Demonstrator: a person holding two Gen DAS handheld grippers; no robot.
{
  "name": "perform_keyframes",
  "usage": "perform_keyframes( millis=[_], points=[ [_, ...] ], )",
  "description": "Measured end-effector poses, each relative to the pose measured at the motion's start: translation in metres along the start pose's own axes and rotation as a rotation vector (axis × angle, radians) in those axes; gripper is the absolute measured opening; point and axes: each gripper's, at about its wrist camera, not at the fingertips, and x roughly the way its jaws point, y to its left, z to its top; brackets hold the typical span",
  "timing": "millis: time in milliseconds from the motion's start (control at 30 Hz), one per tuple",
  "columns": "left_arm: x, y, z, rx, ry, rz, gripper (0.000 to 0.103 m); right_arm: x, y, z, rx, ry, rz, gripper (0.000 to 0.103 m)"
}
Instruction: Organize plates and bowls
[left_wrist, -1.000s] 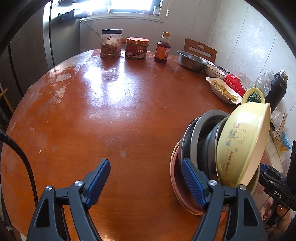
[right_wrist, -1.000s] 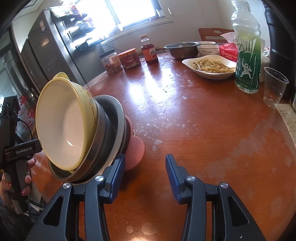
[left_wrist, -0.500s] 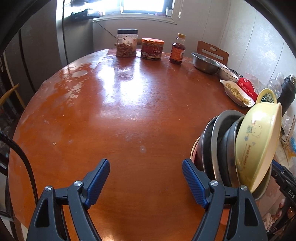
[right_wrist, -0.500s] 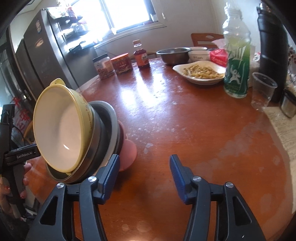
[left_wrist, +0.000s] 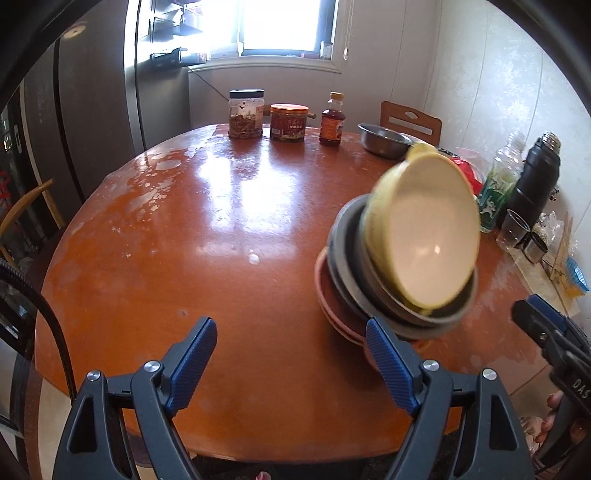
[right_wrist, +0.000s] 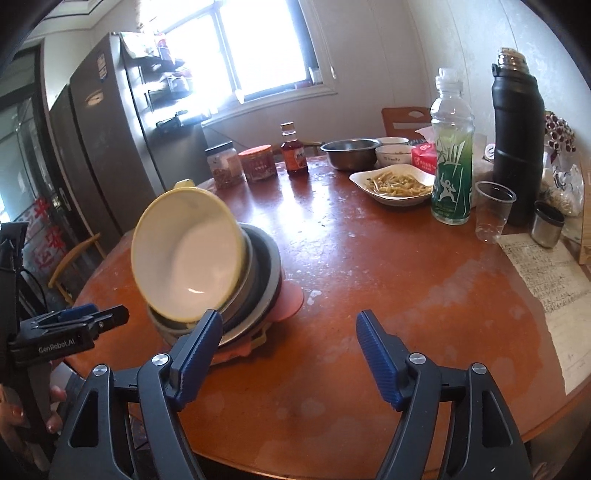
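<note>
Yellow bowl (left_wrist: 424, 236): sitting tilted on top of the stack, its pale inside facing the cameras, motion-blurred in both views.
Stack of bowls and plates (right_wrist: 258, 273): leaning on the round wooden table (left_wrist: 207, 229) near its front edge; grey metal dishes are lying under the yellow bowl and pink plates (left_wrist: 332, 306) are at the bottom.
Left gripper (left_wrist: 291, 354): hanging over the table edge with its blue pads standing wide apart and nothing between them; its jaws have just been opening a little further. Its right-hand pad is showing in front of the stack's lower rim; whether it is touching cannot be told.
Right gripper (right_wrist: 290, 349): holding nothing, jaws having just been opening to a wide gap over bare tabletop; its left-hand pad is overlapping the stack's lower rim in the picture.
Far side of the table: two jars (left_wrist: 246, 114), a sauce bottle (left_wrist: 332, 120) and a steel basin (left_wrist: 384, 138) are standing in a row.
Right side of the table: a white dish of food (right_wrist: 395, 184), a green drink bottle (right_wrist: 452, 151), a clear plastic cup (right_wrist: 493, 212) and a black flask (right_wrist: 517, 140) are standing close together.
</note>
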Motion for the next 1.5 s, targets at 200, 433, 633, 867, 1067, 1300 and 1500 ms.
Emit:
perform_keyframes(
  millis=[200,433,633,867,1067,1300,1500],
  points=[
    [-0.008,-0.017,-0.023,0.018,0.008,0.008,0.084,-0.010,0.014,-0.024,-0.062,0.007,-0.059,0.078],
    [-0.008,-0.024,-0.042,0.031,0.012,0.031,0.084,-0.013,0.022,-0.042,-0.072,0.011,-0.048,0.079],
    [-0.002,-0.033,-0.050,0.060,0.036,0.045,0.084,-0.013,0.021,-0.052,-0.054,0.006,-0.048,0.079],
    [-0.001,-0.039,-0.053,0.064,0.040,0.043,0.084,-0.016,0.012,-0.055,-0.018,-0.006,-0.043,0.080],
    [0.000,-0.041,-0.053,0.059,0.037,0.045,0.084,-0.015,0.014,-0.056,-0.024,-0.004,-0.025,0.080],
    [0.000,-0.046,-0.053,0.073,0.035,0.050,0.084,-0.014,0.010,-0.057,-0.019,0.002,-0.026,0.080],
    [-0.001,-0.046,-0.053,0.067,0.032,0.049,0.084,-0.013,0.009,-0.058,-0.021,0.004,-0.030,0.080]
  ],
)
